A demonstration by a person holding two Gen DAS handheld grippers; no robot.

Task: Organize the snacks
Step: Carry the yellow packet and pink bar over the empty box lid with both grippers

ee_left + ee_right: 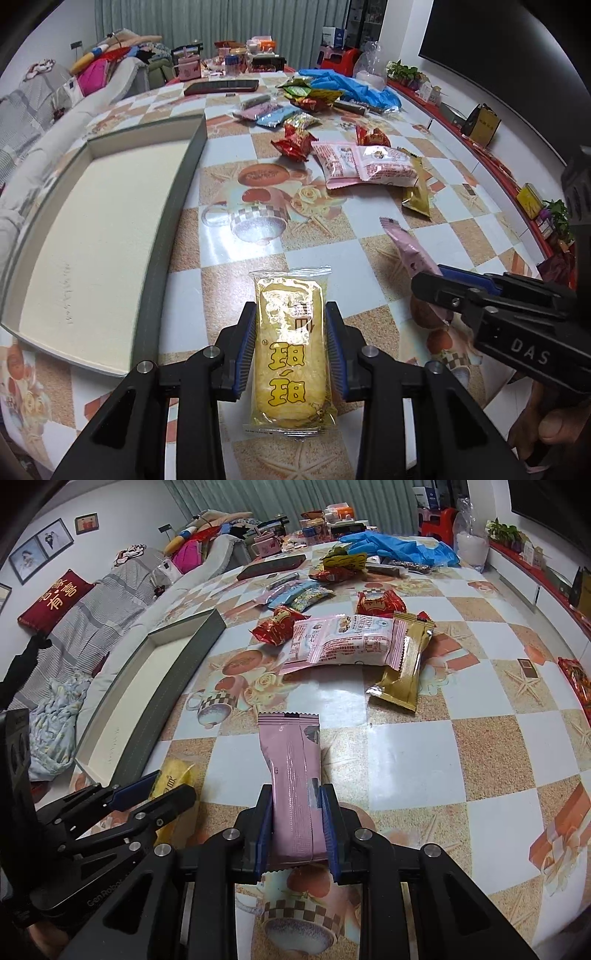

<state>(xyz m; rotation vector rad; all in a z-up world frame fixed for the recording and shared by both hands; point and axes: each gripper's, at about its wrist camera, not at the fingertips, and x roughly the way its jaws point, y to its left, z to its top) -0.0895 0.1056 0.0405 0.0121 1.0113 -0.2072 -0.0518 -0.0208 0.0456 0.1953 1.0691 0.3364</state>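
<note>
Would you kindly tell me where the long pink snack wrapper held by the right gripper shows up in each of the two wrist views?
Left wrist view: the long pink snack wrapper sits at right of centre, clamped by the right gripper entering from the right edge.
Right wrist view: it stands at bottom centre, upright between that gripper's blue pads.
Shared landmark: the shallow grey tray with a cream floor, left of the wrapper in both.

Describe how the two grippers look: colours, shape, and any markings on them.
Both are black, angular frames with silver round bolts at the joints and cut-out openings in the arms. Each finger carries a blue ribbed pad. The right gripper has white letters "DAS" on its side. The left gripper shows pale lettering starting "GenRobo" on its body. No cables or sleeves are visible.
</note>
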